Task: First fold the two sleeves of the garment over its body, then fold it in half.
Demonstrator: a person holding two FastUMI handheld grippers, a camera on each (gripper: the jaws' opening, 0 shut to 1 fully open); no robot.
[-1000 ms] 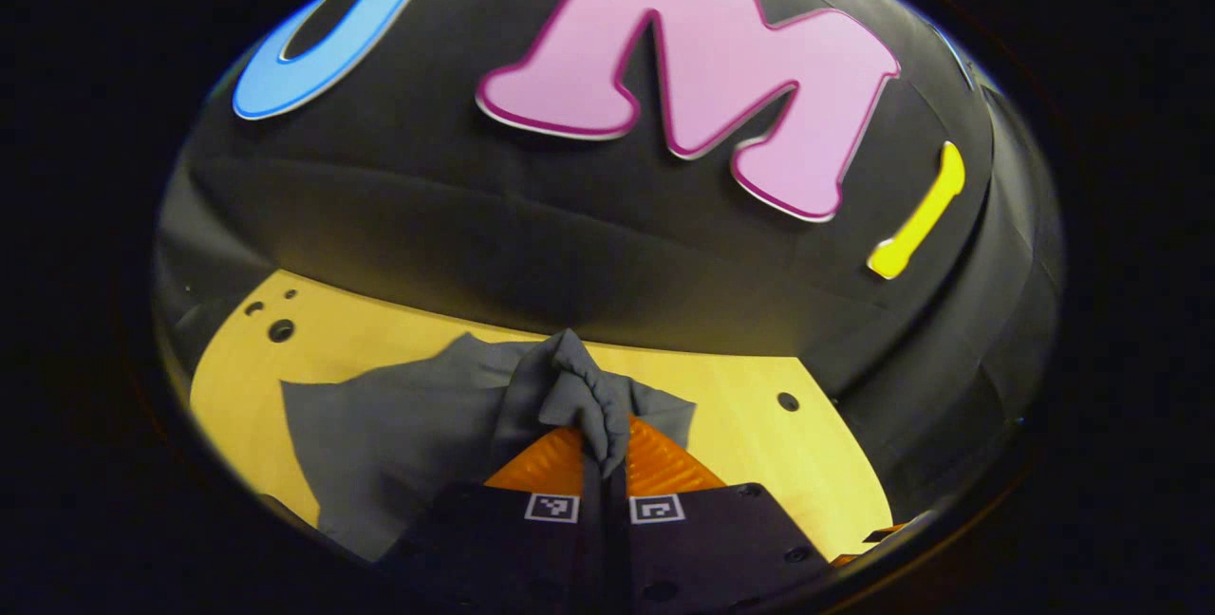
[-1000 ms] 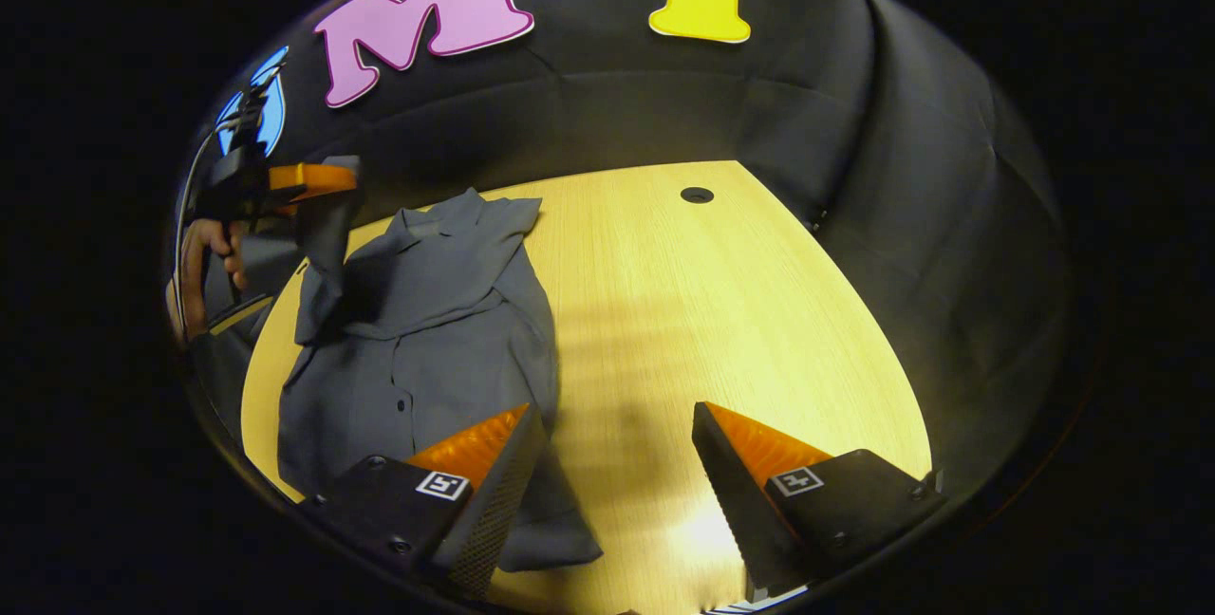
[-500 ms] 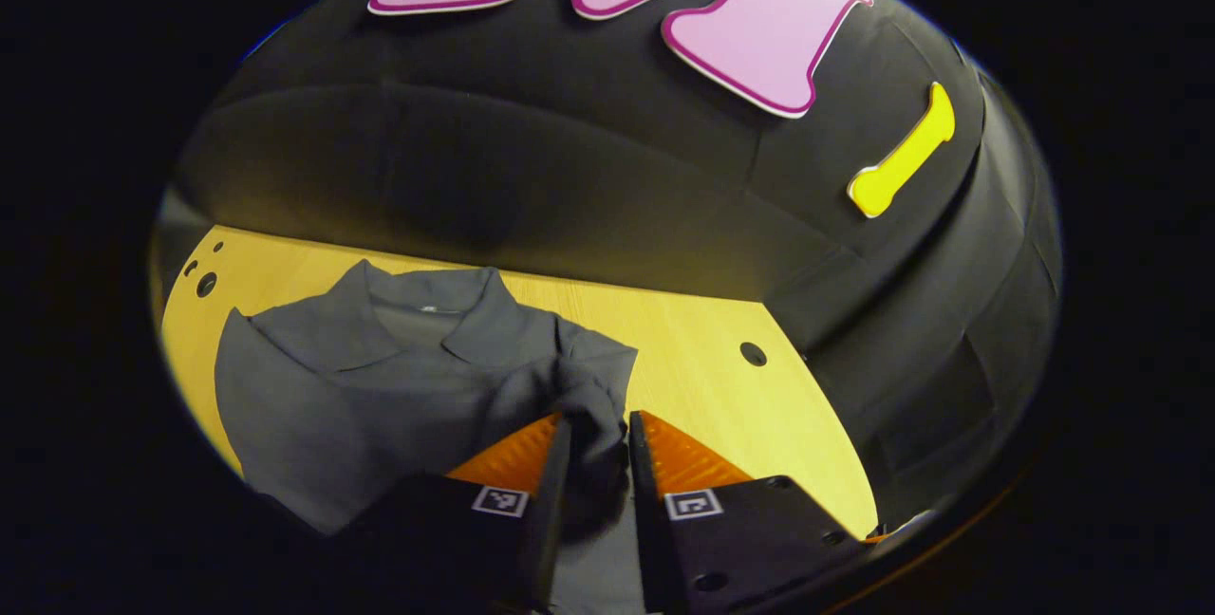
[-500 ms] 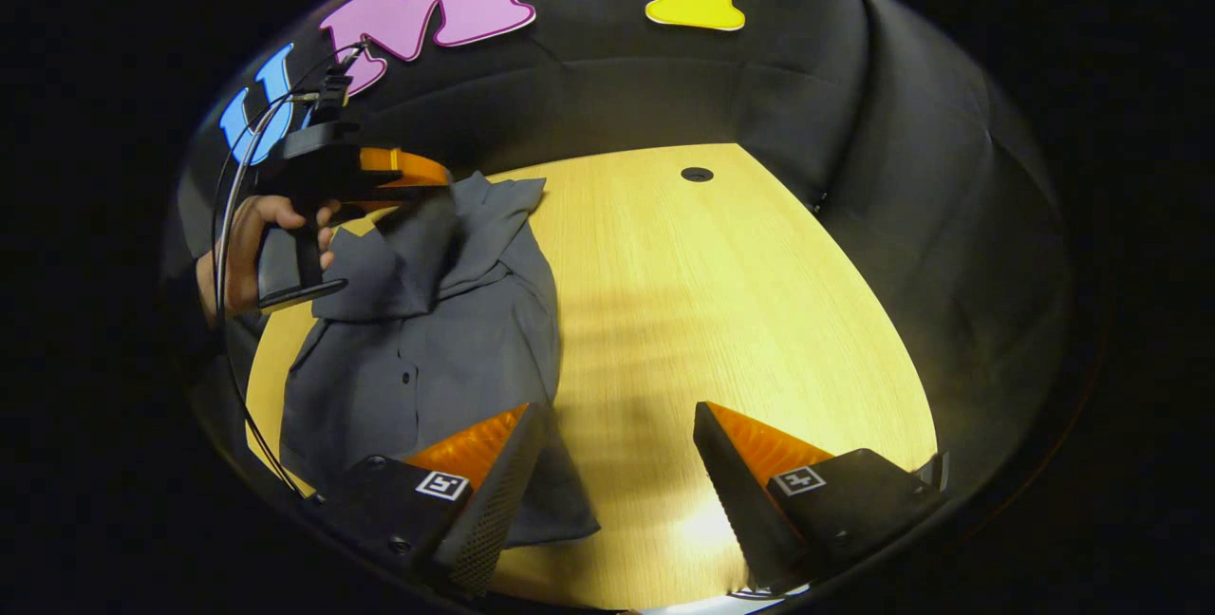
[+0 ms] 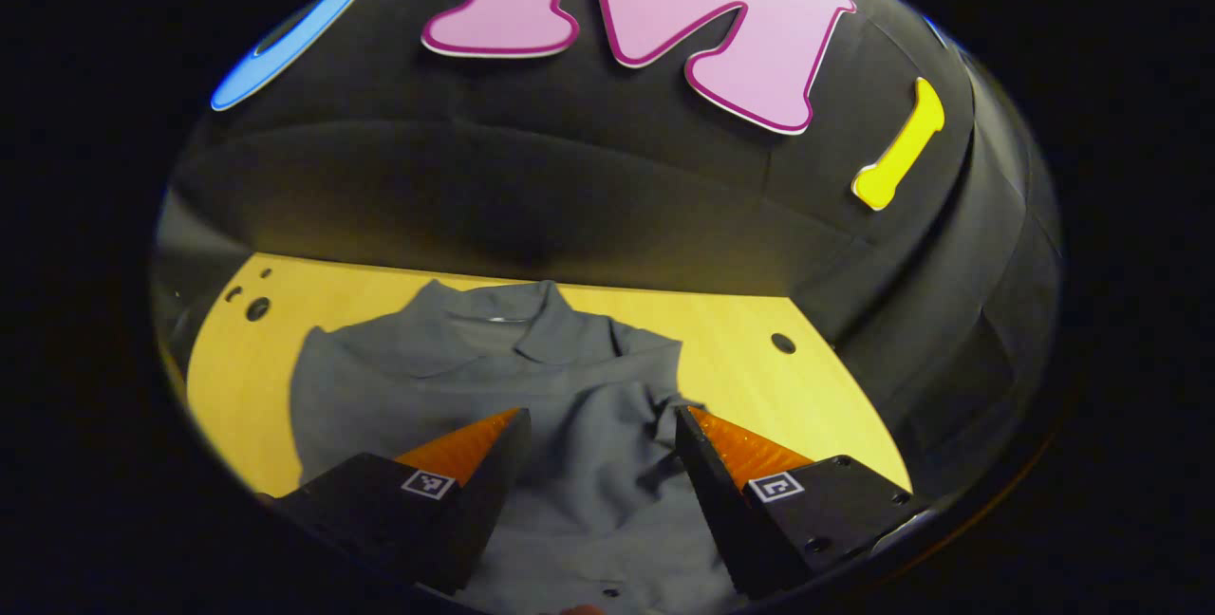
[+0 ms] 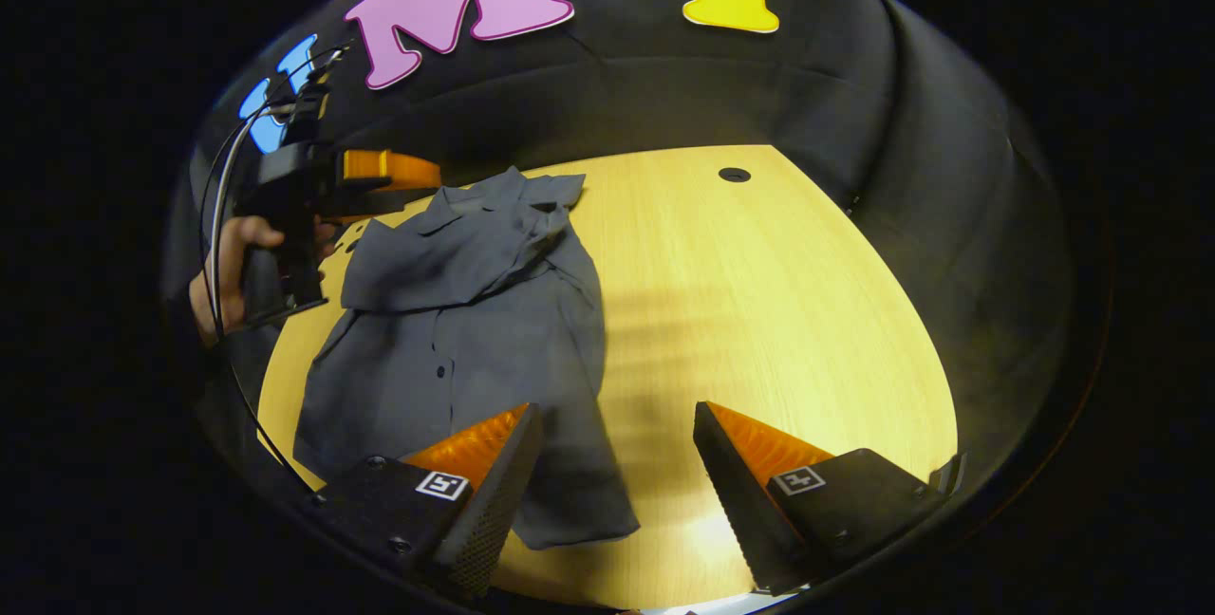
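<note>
Pale wooden surface (image 6: 759,311) carries one grey collared button-up shirt (image 6: 465,340) at 9 o'clock, sleeve folded over chest. Two grippers: left gripper (image 5: 598,425) jaws released above shirt; right gripper (image 6: 617,425) jaws released, empty.

Two fisheye cameras over one table

Left gripper view sits low and close over the shirt (image 5: 570,387), facing the booth wall at 12 o'clock. Right gripper view looks from farther back; both share shirt and table (image 6: 759,311).
</note>
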